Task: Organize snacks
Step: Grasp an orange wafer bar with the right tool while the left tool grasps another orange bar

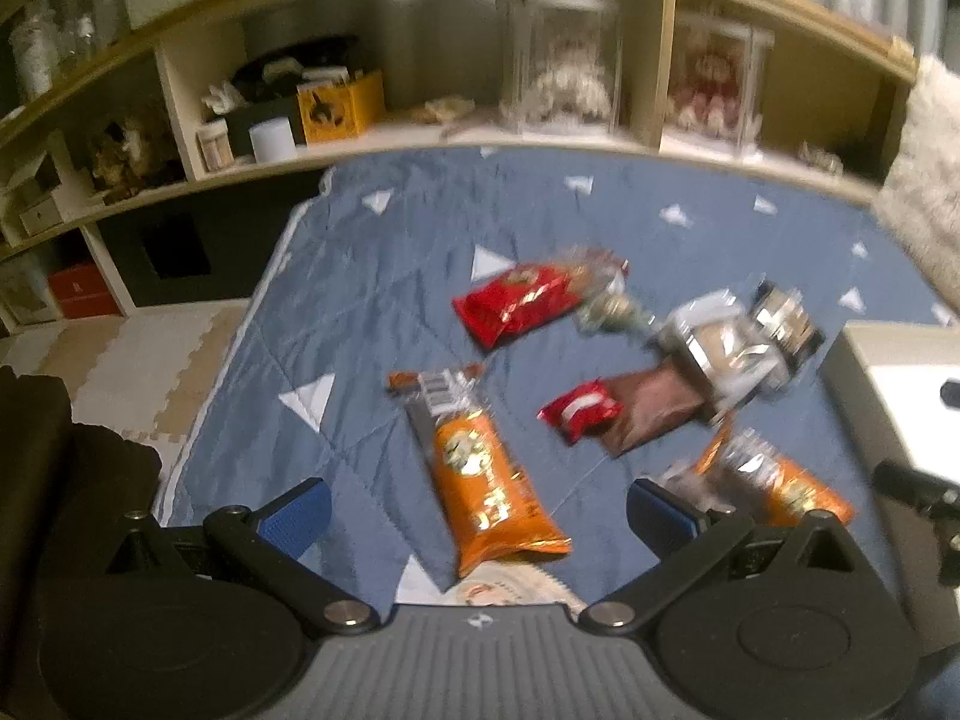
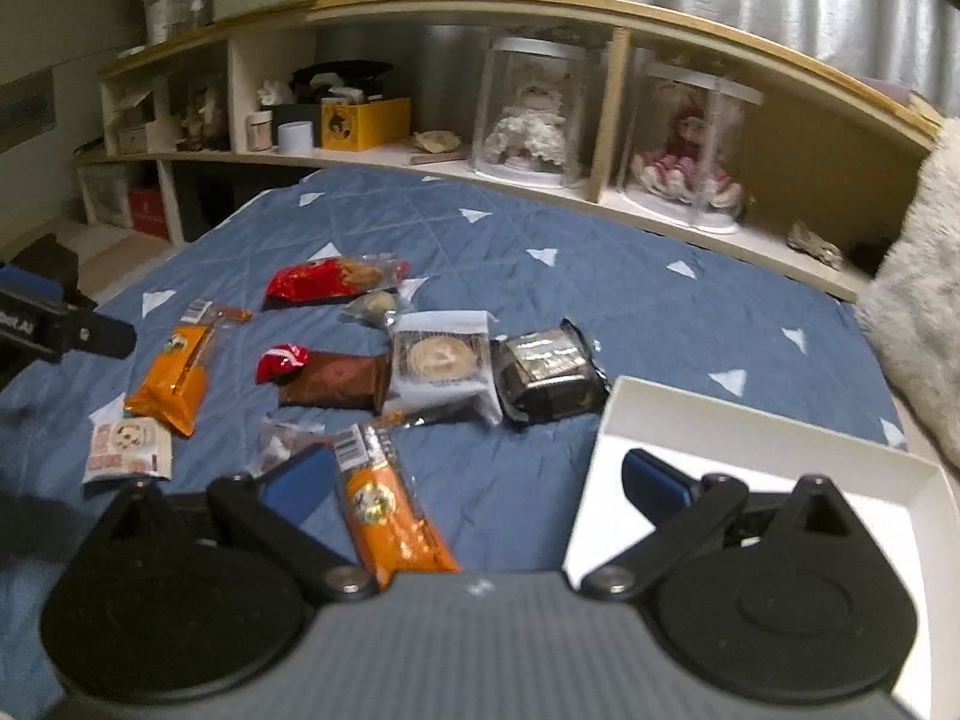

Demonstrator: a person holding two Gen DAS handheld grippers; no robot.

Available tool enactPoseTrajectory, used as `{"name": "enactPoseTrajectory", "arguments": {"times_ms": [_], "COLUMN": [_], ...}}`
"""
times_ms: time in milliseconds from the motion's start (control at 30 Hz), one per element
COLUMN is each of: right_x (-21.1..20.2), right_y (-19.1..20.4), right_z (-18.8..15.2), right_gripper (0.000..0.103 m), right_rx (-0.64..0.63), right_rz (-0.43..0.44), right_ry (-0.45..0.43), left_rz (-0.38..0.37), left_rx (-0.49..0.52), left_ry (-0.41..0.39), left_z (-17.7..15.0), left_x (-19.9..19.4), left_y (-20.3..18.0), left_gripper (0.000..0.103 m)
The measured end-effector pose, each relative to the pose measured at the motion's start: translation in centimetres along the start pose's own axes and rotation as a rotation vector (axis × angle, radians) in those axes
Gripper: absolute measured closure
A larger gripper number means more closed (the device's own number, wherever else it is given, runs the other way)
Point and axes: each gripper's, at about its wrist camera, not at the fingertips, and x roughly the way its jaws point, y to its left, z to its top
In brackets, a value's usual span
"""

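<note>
Several snack packets lie scattered on a blue quilt point(image 2: 600, 312). An orange packet point(image 1: 489, 489) lies between the jaws of my open left gripper point(image 1: 480, 507), which hovers above it. A second orange packet point(image 2: 387, 507) lies under my open, empty right gripper point(image 2: 480, 480), whose right finger is over a white box point(image 2: 762, 438). A red packet point(image 2: 327, 282), a small red packet point(image 2: 281, 358), a brown packet point(image 2: 336, 381), a white cookie packet point(image 2: 441, 360), a dark wrapped packet point(image 2: 549, 372) and a small white packet point(image 2: 126, 441) lie around. The left gripper shows at the left edge of the right wrist view point(image 2: 54, 324).
A low wooden shelf point(image 2: 540, 174) with doll cases, a yellow box point(image 2: 360, 120) and clutter runs behind the quilt. A fluffy white cushion point(image 2: 918, 312) is at the right. Foam floor mats point(image 1: 120, 366) lie left of the quilt.
</note>
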Motion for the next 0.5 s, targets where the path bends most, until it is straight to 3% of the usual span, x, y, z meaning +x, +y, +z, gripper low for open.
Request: {"name": "enactPoseTrajectory", "arguments": {"times_ms": [300, 500], "right_x": [3.8, 4.9], "right_y": [1.1, 2.4], "right_z": [-0.4, -1.0], "right_gripper": [0.001, 0.000], "right_rx": [-0.168, -0.268], "right_rz": [0.103, 0.142], "right_ry": [0.024, 0.036], "left_rz": [-0.076, -0.275], "left_rx": [0.045, 0.018], "left_ry": [0.115, 0.171], "left_z": [-0.8, -1.3], "left_x": [3.1, 4.5], "left_y": [0.7, 1.5], "left_gripper": [0.000, 0.000]}}
